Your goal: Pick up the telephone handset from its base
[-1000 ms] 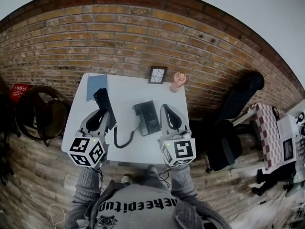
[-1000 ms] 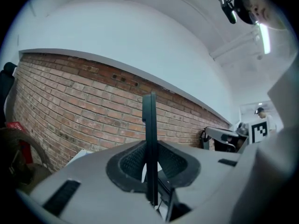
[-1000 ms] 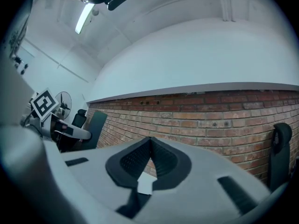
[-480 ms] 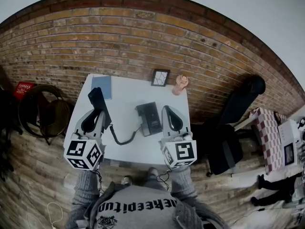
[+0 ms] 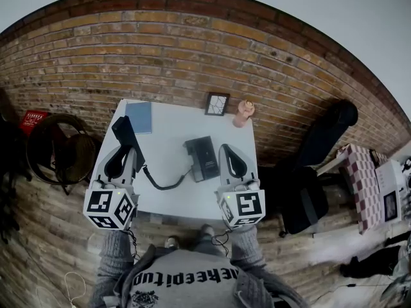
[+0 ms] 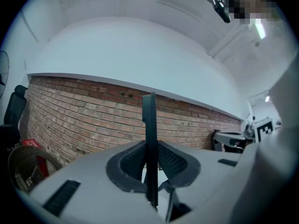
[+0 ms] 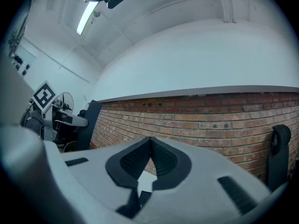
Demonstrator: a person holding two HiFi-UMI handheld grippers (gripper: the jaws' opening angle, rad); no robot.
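Note:
The black telephone handset (image 5: 123,132) is lifted off its base (image 5: 201,158) and held over the left part of the white table (image 5: 173,130). My left gripper (image 5: 125,151) is shut on it. In the left gripper view the handset (image 6: 148,120) shows edge-on as a thin dark bar clamped between the pads, at the left gripper (image 6: 149,146). A curled black cord (image 5: 160,183) runs from the handset to the base. My right gripper (image 5: 231,158) hovers just right of the base. In its own view the right gripper (image 7: 150,140) is shut, with nothing between the pads.
A blue book (image 5: 139,117) lies at the table's back left. A small picture frame (image 5: 216,103) and a pink figurine (image 5: 243,113) stand at the back edge. A black chair (image 5: 308,172) is to the right, a round dark object (image 5: 61,156) to the left.
My left gripper has carried the handset further left and a little higher, away from the base, and the cord has stretched out. The right gripper has stayed put.

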